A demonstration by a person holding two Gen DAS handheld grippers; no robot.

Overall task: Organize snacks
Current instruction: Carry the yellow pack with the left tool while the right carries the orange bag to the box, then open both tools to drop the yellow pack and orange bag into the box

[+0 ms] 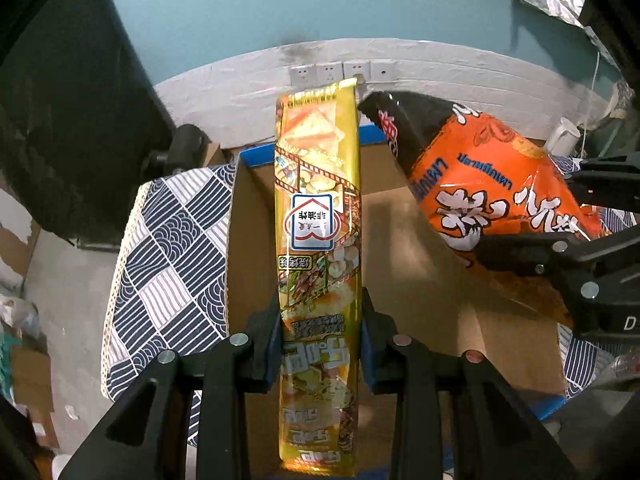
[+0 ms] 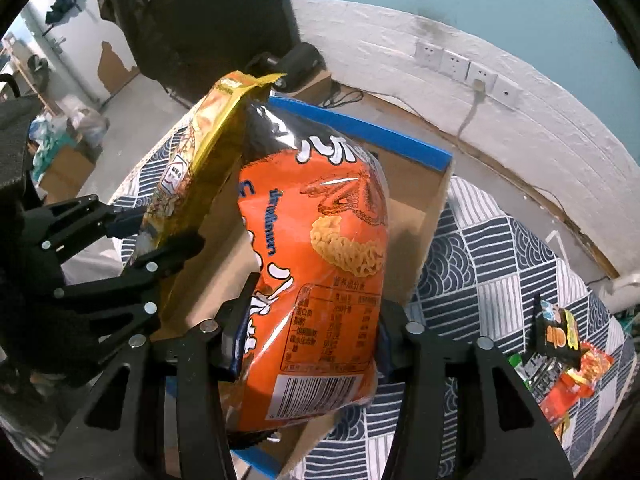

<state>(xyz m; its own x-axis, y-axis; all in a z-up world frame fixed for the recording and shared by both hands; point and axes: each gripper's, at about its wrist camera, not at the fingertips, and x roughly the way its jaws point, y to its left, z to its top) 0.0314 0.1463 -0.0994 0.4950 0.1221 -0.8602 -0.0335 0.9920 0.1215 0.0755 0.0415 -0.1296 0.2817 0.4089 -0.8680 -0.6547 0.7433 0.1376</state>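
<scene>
At about nine o'clock in the left wrist view the patterned cloth (image 1: pixel 168 240) covers the worktop, and the cardboard box (image 1: pixel 420 280) with its blue-taped rim sits on it, open side up, filling the middle of the frame. The left gripper (image 1: pixel 320 344) has its fingers closed onto the yellow snack packet (image 1: pixel 318 216), pinching it across its narrow width low down, so the long packet stands on edge and points away toward twelve o'clock, over the box floor. Held edge-on like that, it would likely slot in along a wall without taking much room.

Toward three o'clock, the right gripper (image 2: pixel 308 340) has its fingers pressed in on both sides of the orange snack bag (image 2: pixel 320 264), gripping the puffy bag near its lower half, barcode end nearest the camera. The bag hangs above the box as well, its dark top just beside the yellow packet's sealed end; whether they touch is hard to tell. Both packs seem poised for lowering into the box side by side.

At four o'clock in the right wrist view, more snack packets (image 2: pixel 564 352) lie on the cloth outside the box, apparently awaiting their turn.
</scene>
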